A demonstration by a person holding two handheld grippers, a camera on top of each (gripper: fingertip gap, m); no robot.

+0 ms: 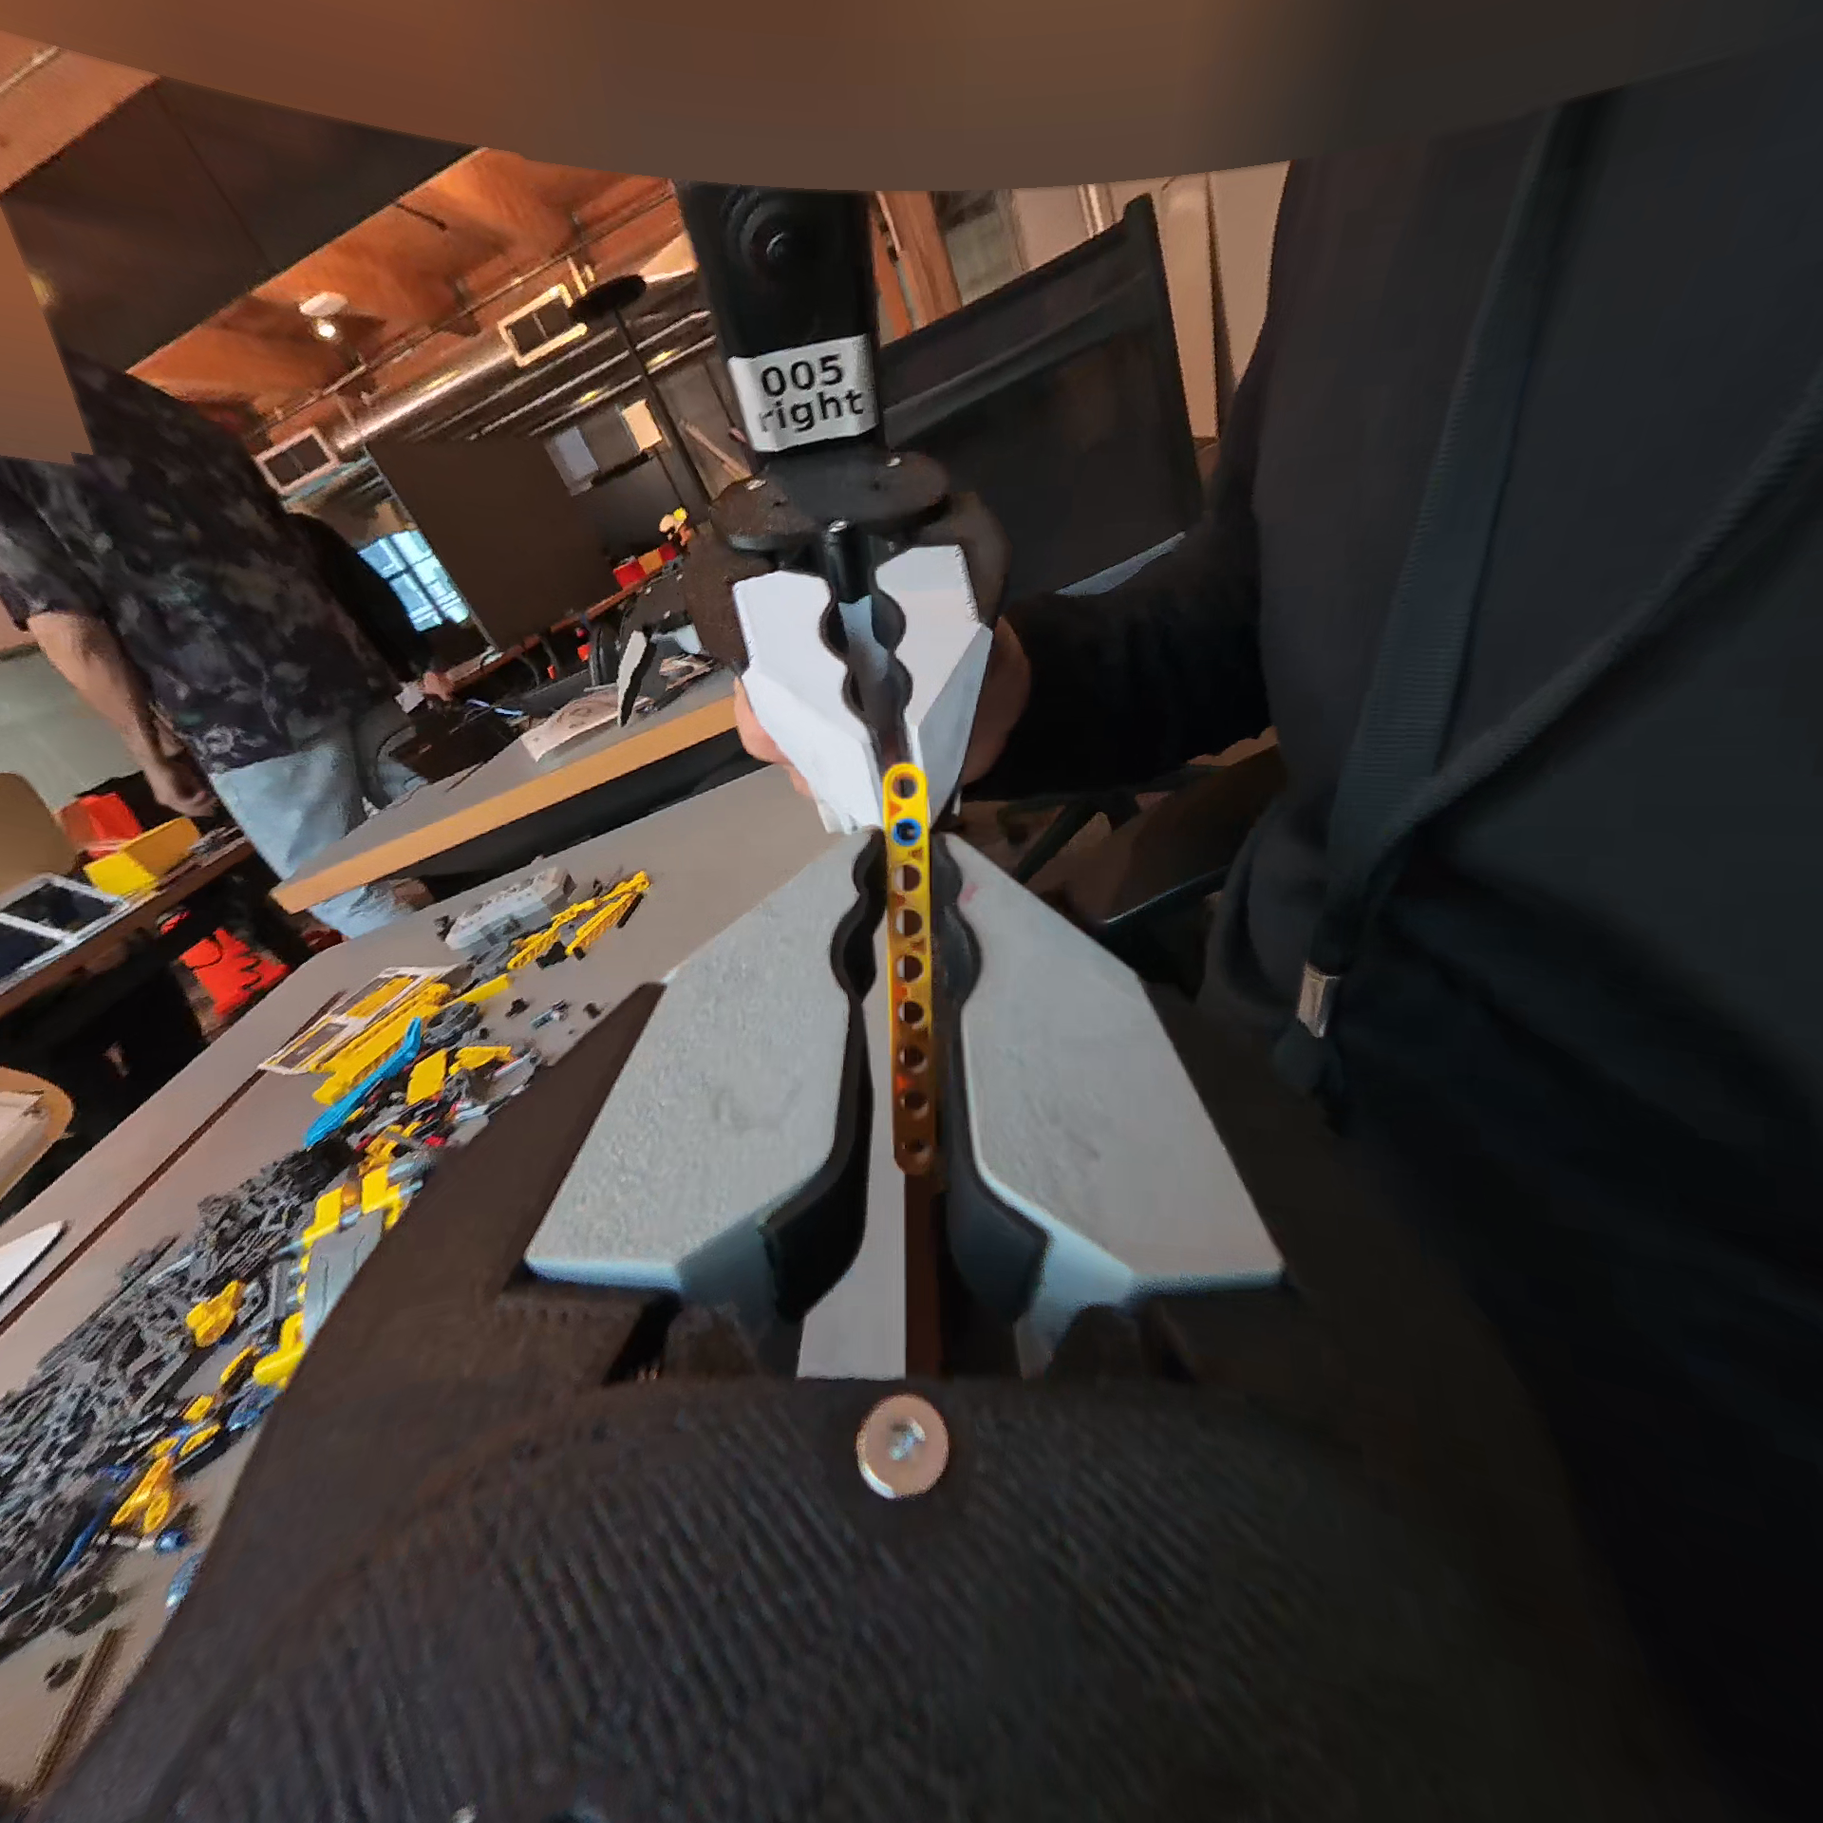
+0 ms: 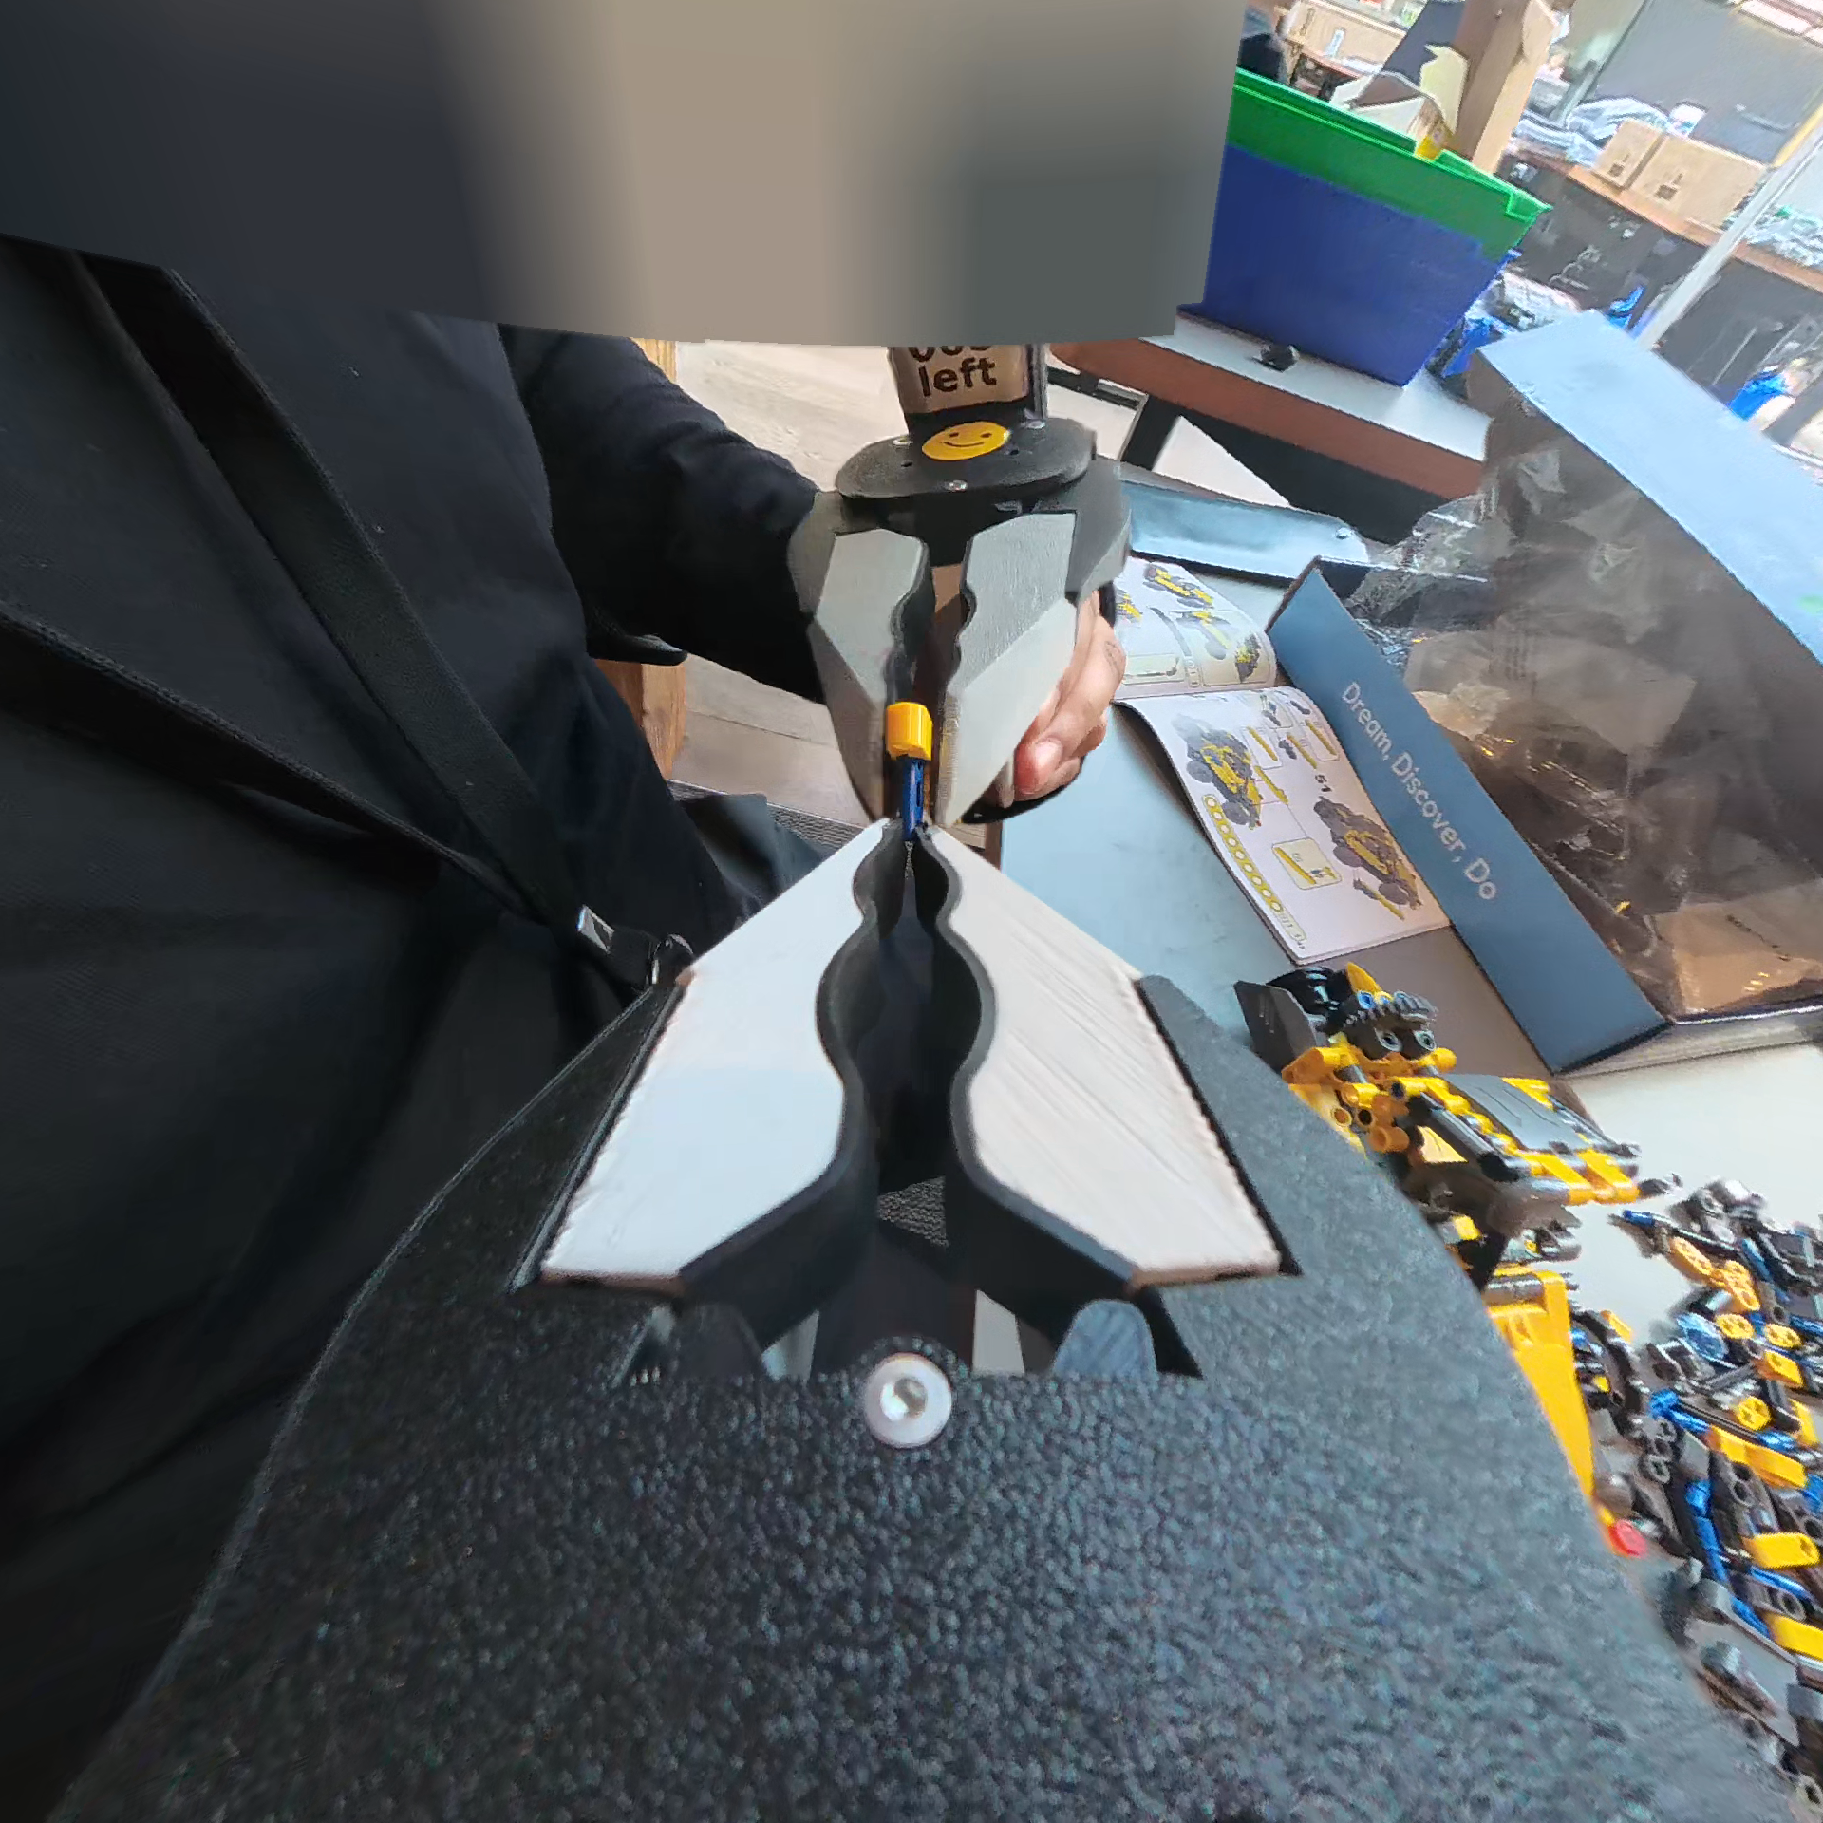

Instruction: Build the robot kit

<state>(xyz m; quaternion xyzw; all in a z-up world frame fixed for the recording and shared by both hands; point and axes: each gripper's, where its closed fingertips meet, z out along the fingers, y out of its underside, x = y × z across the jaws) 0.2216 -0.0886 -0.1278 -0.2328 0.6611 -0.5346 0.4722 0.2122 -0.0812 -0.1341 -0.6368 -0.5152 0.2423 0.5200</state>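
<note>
My left gripper (image 1: 908,848) is shut on a long yellow beam with holes (image 1: 910,996), held in the air in front of a person in dark clothes. A small blue pin (image 1: 905,832) sits in the beam's second hole from the far end. My right gripper (image 1: 898,804) faces it tip to tip. In the right wrist view my right gripper (image 2: 912,838) is shut on the blue pin (image 2: 910,784). The pin runs into the yellow beam (image 2: 908,730), seen end-on between the fingers of the left gripper (image 2: 917,804).
A grey table (image 1: 631,947) carries heaps of yellow, black and blue building pieces (image 1: 296,1233), also in the right wrist view (image 2: 1726,1430). A part-built yellow and black model (image 2: 1411,1115), an open instruction booklet (image 2: 1282,819) and a blue box (image 2: 1430,819) lie right. Another person (image 1: 197,612) stands far left. Left and right tips are no more than a few centimetres apart.
</note>
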